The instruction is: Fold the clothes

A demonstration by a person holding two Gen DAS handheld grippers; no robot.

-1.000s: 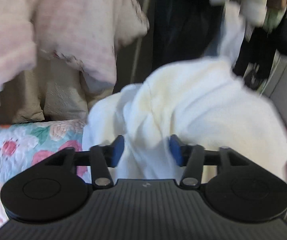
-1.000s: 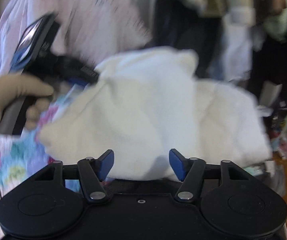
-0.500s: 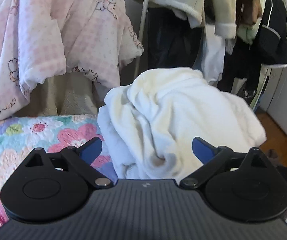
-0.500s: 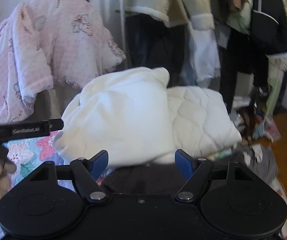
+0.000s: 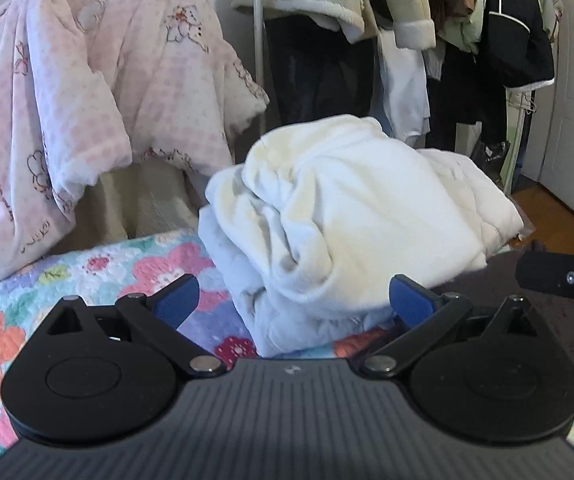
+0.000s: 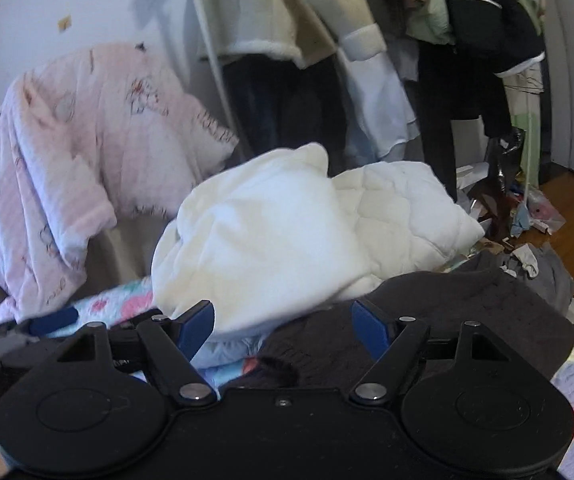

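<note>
Released since the earlier frame, white fleece garment (image 5: 339, 208) is being left bundled on floral quilt (image 5: 87, 276), dead ahead of left gripper (image 5: 293, 300), opening empty, right gripper (image 6: 283, 326) unclenched over dark garment (image 6: 467, 312) beside it.

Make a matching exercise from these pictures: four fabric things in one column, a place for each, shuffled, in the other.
Things:
1. white fleece garment
2. pink blanket
3. dark brown garment
4. floral quilt

Places:
A. draped over a chair at the back left
B. spread flat under the clothes
C. piled in the middle of the bed
D. lying to the right of the white pile

Pairs: 1-C, 2-A, 3-D, 4-B
</note>
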